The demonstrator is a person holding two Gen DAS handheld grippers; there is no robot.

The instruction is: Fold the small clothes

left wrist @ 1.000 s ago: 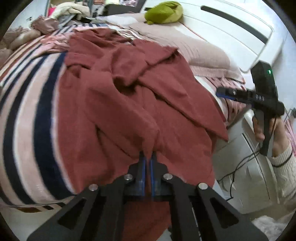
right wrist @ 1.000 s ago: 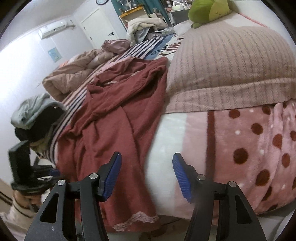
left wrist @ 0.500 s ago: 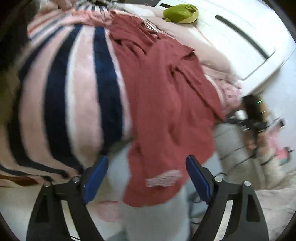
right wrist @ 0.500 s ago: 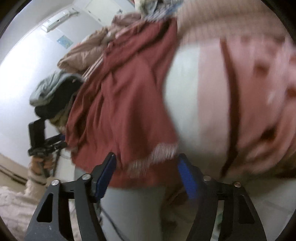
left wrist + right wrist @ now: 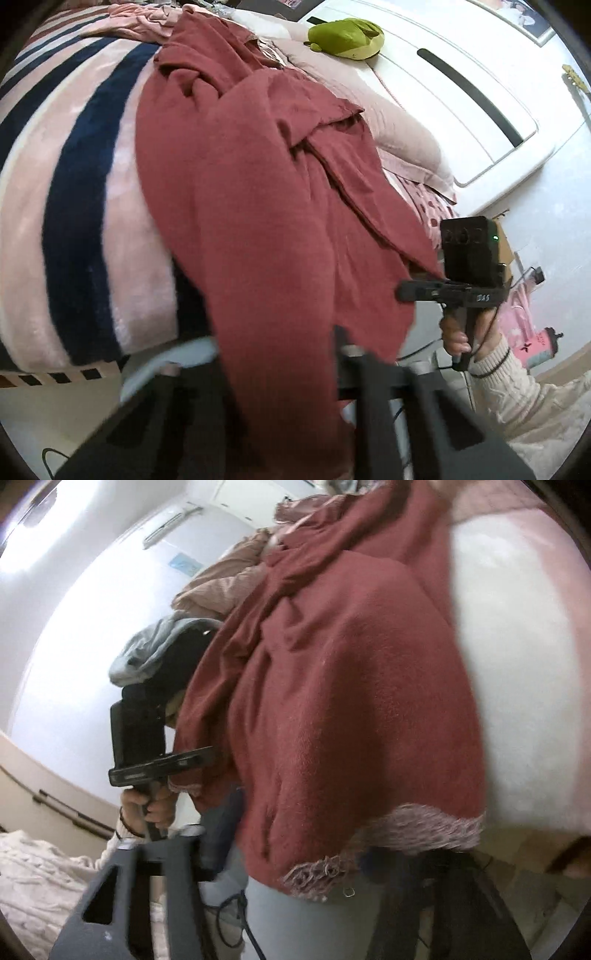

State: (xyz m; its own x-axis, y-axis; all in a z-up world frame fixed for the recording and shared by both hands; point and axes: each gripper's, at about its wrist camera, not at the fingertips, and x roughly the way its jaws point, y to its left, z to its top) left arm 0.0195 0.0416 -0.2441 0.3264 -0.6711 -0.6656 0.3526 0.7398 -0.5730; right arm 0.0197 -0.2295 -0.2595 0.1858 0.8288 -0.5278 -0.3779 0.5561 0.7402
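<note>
A dark red garment [image 5: 258,177] with a pale lace hem lies spread over the bed and hangs over its near edge. In the left wrist view it drapes between the fingers of my left gripper [image 5: 277,354], which stand wide apart, blurred, with the tips hidden by cloth. In the right wrist view the garment's lace hem [image 5: 388,834] hangs just above my right gripper [image 5: 288,864], whose fingers also stand wide apart around the hem. Each gripper also shows in the other's view: the right [image 5: 461,291], the left [image 5: 155,760].
The bed has a pink, white and navy striped blanket [image 5: 74,166], a pink pillow [image 5: 388,110], a polka-dot cover [image 5: 428,199] and a green plush toy [image 5: 347,33]. A white headboard [image 5: 461,92] stands behind. Grey clothes [image 5: 155,650] are piled at the bed's far side.
My left gripper was shut on the red garment, then opened and dropped to the hanging hem. My right gripper moved down and in under the lace hem. Both views are blurred by motion.
</note>
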